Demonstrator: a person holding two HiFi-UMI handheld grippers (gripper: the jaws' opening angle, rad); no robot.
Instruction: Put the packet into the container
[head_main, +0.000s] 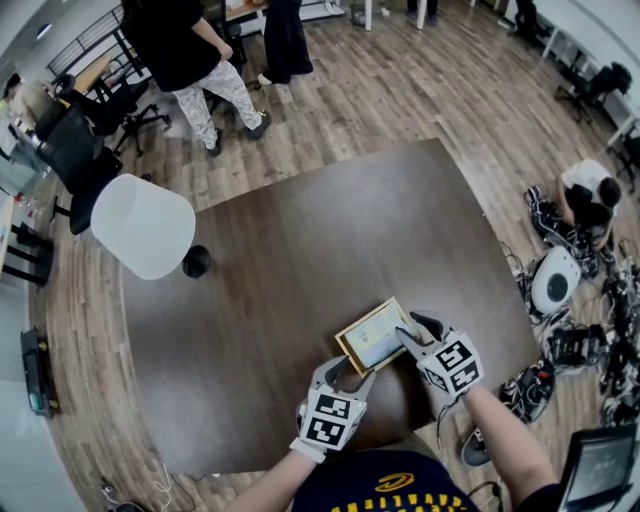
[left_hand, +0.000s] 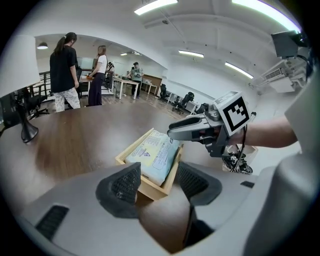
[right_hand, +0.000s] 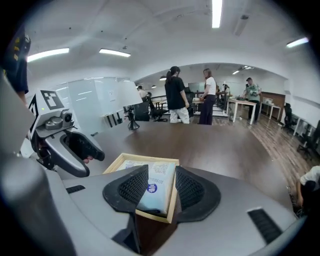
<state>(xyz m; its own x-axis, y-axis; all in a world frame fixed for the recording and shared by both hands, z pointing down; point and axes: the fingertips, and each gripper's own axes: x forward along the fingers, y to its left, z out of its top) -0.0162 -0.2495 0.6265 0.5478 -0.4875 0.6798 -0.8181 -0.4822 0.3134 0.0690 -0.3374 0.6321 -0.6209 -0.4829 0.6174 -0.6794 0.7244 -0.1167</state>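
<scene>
A pale blue-and-white packet (head_main: 378, 338) (left_hand: 152, 152) (right_hand: 156, 182) lies flat inside a shallow wooden container (head_main: 362, 318) (left_hand: 132, 145) (right_hand: 122, 159) on the dark table, near its front edge. My right gripper (head_main: 412, 327) (right_hand: 161, 186) is at the container's right end. Its jaws stand wide either side of the packet's end, and the pads do not press on it. My left gripper (head_main: 350, 372) (left_hand: 159, 184) is at the container's near corner, open, with that corner between its jaws and a gap showing at the right pad.
The dark brown table (head_main: 300, 230) stretches away beyond the container. A white shade-like object (head_main: 145, 225) and a small black round base (head_main: 196, 261) stand at its left edge. People stand on the wooden floor beyond, and gear lies on the floor at right (head_main: 555, 280).
</scene>
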